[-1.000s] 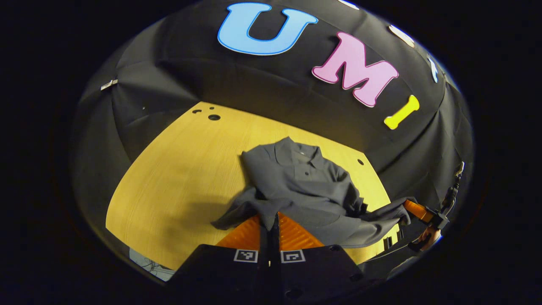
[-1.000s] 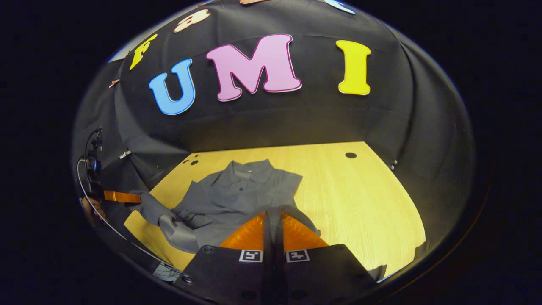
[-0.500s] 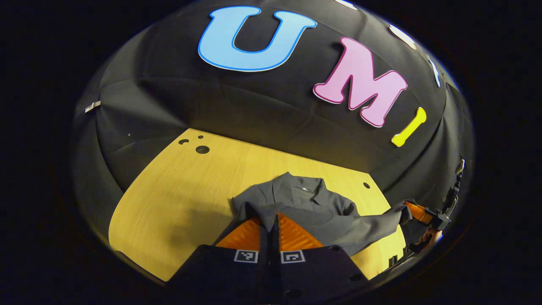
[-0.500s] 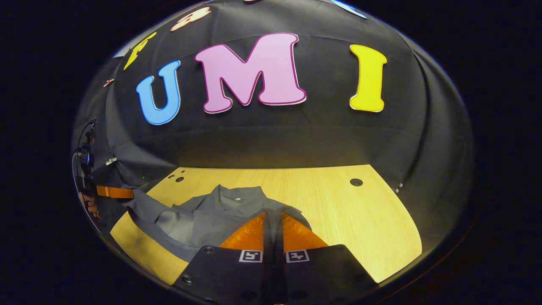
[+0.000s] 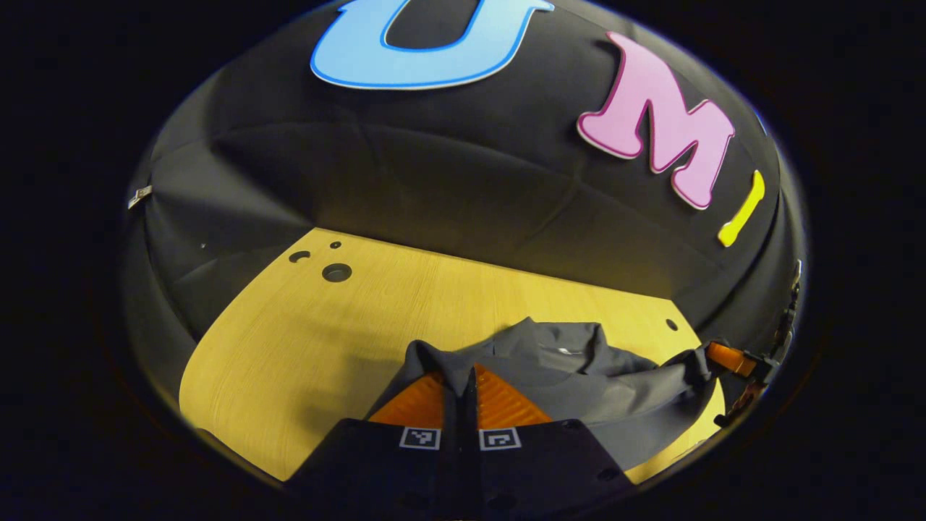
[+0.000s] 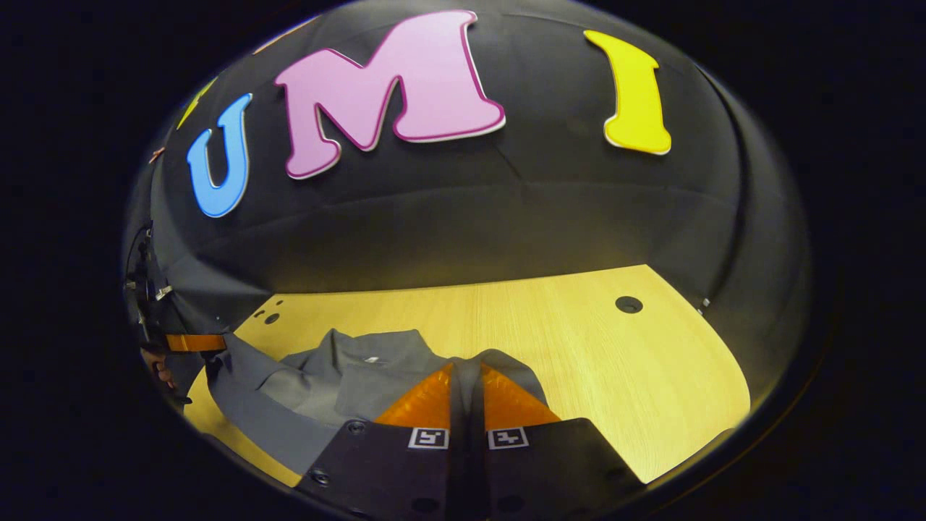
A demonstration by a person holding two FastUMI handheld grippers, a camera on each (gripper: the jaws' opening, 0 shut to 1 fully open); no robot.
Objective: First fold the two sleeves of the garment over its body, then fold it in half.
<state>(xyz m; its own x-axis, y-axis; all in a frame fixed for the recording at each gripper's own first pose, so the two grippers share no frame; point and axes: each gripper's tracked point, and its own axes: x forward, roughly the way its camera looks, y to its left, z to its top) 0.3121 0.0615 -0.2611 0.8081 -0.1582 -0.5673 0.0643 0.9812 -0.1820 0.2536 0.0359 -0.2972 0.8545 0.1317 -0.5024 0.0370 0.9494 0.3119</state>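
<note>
I have the left gripper (image 5: 460,376) and right gripper (image 6: 466,376) each pinching a hem corner of the garment (image 5: 579,369), collar (image 6: 376,347) lying just ahead of both jaws.

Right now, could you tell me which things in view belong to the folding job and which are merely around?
Job:
grey collared shirt
left tongs, shut on its hem
right tongs, shut on its hem

Merely around:
wooden table
cable holes

Wooden table (image 6: 579,347) — grey garment (image 6: 362,369) atop
</note>
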